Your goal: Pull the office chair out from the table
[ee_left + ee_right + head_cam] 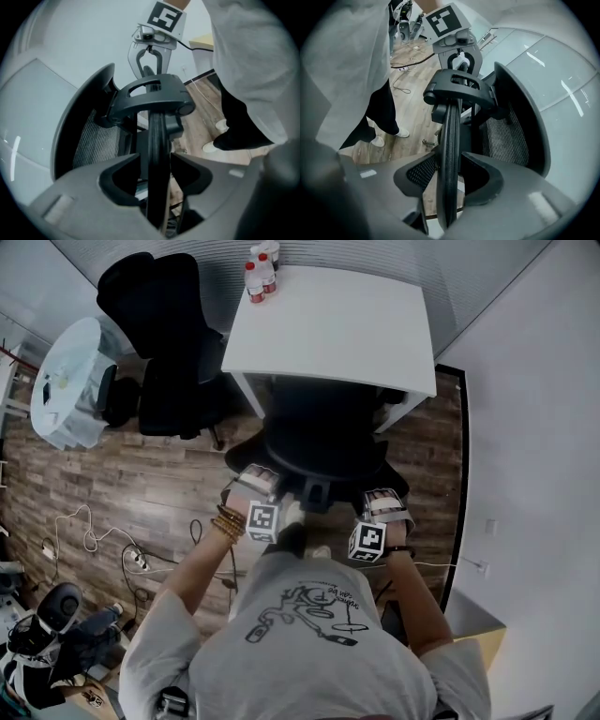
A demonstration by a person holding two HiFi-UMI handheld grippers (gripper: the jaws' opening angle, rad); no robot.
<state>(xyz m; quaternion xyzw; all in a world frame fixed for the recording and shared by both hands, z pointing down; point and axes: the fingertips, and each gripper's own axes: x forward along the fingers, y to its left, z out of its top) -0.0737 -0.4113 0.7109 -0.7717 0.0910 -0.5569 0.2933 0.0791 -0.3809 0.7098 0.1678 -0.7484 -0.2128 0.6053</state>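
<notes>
Left gripper (157,165) and right gripper (451,165) spread wide, each straddling the chair (319,432) at its back's top rim, pads seemingly not pressing. Chair tucked under the near edge of the table (337,329). Bottles (262,276) at the far corner.

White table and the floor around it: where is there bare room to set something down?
Most of the white table top is bare; only the bottles crowd its far left corner. The floor is bare between the second black chair and the cables. It is tight between the office chair and the person.
</notes>
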